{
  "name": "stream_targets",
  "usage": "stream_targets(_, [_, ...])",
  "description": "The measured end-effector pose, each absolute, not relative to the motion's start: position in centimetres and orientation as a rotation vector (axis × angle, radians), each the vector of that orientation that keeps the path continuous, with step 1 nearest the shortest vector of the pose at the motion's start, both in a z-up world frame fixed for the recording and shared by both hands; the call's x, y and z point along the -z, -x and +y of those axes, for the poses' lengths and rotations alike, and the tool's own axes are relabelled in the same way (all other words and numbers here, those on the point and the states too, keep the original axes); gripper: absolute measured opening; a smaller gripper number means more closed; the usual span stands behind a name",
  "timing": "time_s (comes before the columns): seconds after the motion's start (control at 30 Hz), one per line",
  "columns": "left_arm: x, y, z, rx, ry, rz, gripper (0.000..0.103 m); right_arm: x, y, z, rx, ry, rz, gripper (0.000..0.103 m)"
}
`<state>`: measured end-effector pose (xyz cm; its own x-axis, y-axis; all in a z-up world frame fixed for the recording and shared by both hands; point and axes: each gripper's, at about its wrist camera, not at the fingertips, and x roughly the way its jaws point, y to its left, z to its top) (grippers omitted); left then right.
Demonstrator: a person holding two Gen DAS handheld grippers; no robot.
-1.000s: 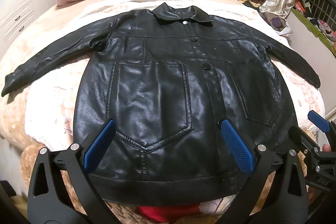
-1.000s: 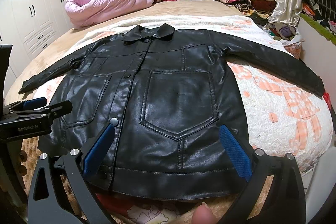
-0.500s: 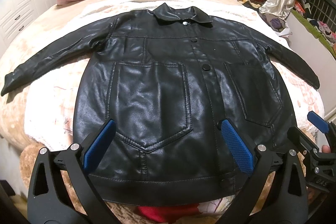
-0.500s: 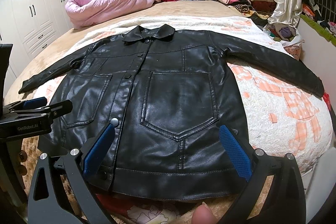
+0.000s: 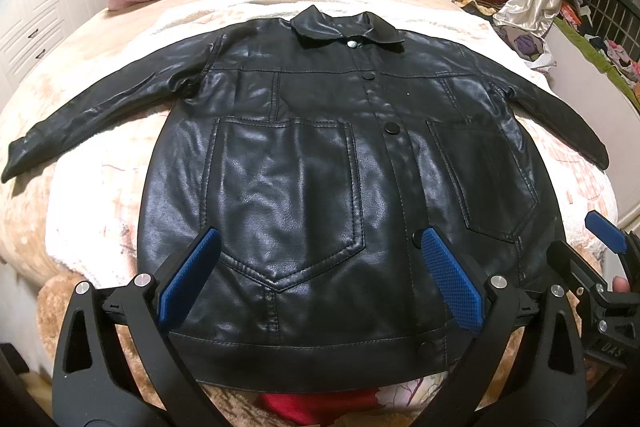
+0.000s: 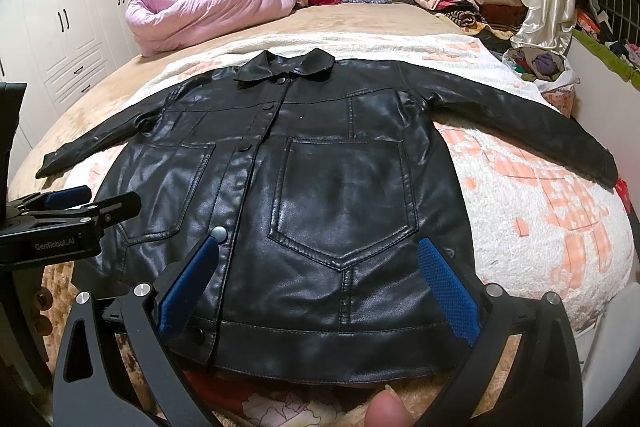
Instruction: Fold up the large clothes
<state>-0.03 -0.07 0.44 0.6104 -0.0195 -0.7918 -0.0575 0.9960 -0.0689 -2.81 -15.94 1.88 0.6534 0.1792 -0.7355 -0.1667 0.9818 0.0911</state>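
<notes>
I am looking down both grippers at a black leather-look jacket [image 5: 304, 187] that is lying face up and buttoned across the middle of both frames, collar toward the top, hem toward the bottom edge. It is resting on a pale fleece blanket [image 6: 532, 211] spread over the bed. Its sleeves are reaching out toward the left and right edges of each frame.

My left gripper [image 5: 316, 277] is hovering with its blue pads spread wide over the lower part of the jacket, holding nothing. My right gripper [image 6: 318, 277] is doing the same in its own view, fingers apart and empty, and it is also showing at the right edge of the left wrist view.

I am judging this material to be heavy for a garment, fairly stiff and glossy, so it is likely slipping between the pads more readily than cotton and resisting a sharp crease. A single layer at an edge is probably giving the surest bite. I am favouring the cuff of the left sleeve [image 5: 24, 159] and the cuff of the right sleeve [image 6: 600, 167] for folding the arms inward, or the thick stitched hem band [image 6: 332, 351] at its two corners. The flat chest pockets are offering nothing to pinch.
</notes>
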Motion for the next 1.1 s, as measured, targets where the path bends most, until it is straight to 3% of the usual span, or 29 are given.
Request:
stream_targets(0.47, [-0.4, -1.6, -0.6, -0.024, 0.089, 0.915, 0.094, -2.1, 1.6, -16.2, -0.182, -0.01, 0.812, 0.099])
stream_targets(1.1, [-1.6, -9.9, -2.2, -0.013, 0.098, 0.917, 0.094, -2.8, -6.0, -19.7, -0.102, -0.082, 0.797, 0.099])
